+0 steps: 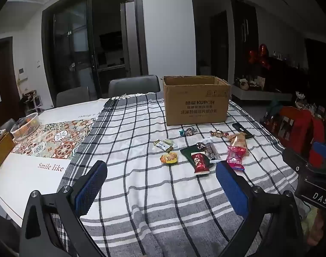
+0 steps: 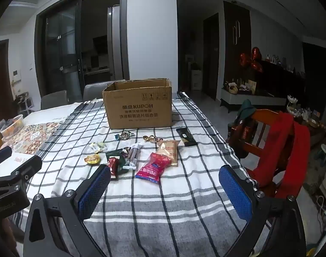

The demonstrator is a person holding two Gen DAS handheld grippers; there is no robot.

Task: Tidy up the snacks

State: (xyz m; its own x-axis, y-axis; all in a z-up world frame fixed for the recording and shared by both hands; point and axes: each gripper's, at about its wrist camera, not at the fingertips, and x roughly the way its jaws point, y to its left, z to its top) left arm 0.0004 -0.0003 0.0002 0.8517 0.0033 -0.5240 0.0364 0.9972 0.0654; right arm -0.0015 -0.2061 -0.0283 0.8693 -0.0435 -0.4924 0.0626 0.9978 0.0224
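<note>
An open cardboard box [image 1: 196,100] [image 2: 139,107] stands at the far side of the checked tablecloth [image 1: 145,184] [image 2: 180,192]. Several snacks lie in front of it: a pink packet [image 1: 235,157] [image 2: 155,167], a tan packet [image 1: 237,141] [image 2: 169,151], a red packet [image 1: 200,162] [image 2: 112,165], a black bar [image 1: 242,130] [image 2: 186,136], an orange packet [image 1: 169,158] [image 2: 92,159] and wrapped candies [image 1: 188,131] [image 2: 124,136]. My left gripper [image 1: 161,171] is open and empty, short of the snacks. My right gripper [image 2: 165,175] is open and empty, near the pink packet.
A white basket [image 1: 27,125] and a wooden tissue box [image 1: 0,150] sit on the patterned mat at the left. Grey chairs [image 1: 134,85] stand behind the table. A wooden chair with red cloth [image 2: 280,145] stands at the table's right edge.
</note>
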